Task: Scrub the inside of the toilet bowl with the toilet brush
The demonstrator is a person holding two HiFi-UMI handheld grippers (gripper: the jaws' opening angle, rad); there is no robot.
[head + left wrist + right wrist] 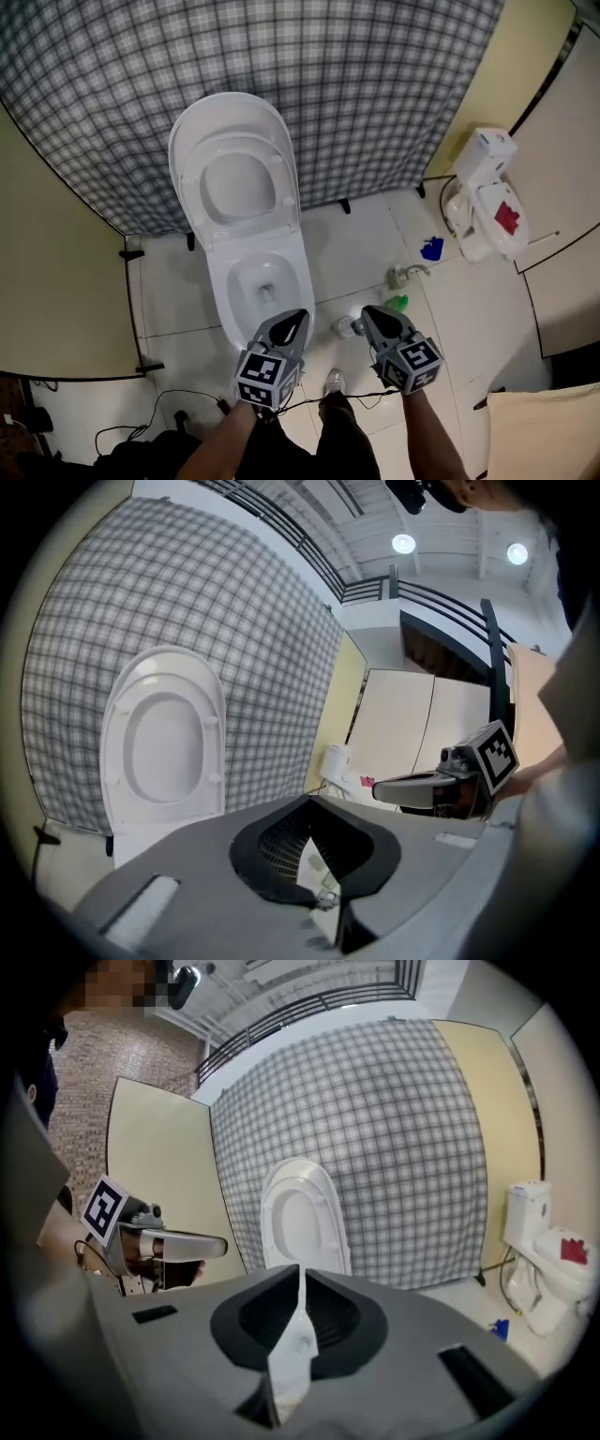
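Observation:
A white toilet [267, 281] stands against the checked wall with its lid and seat [234, 169] raised and the bowl open. No gripper holds a toilet brush. My left gripper [298, 321] hovers over the bowl's front rim, jaws together and empty. My right gripper [368, 316] hangs just right of the bowl, also shut on nothing. Between them, a small white object [345, 326] stands on the floor; I cannot tell what it is. In the left gripper view the shut left gripper [311, 808] points toward the raised lid [164, 738]. The right gripper [300, 1274] faces the lid [302, 1213] too.
A second, smaller white toilet [487, 192] with a red patch stands at the right wall. A blue item [432, 248] and a green item [398, 302] lie on the tiled floor right of the bowl. Cables [178, 403] trail on the floor at lower left. Cream partitions flank both sides.

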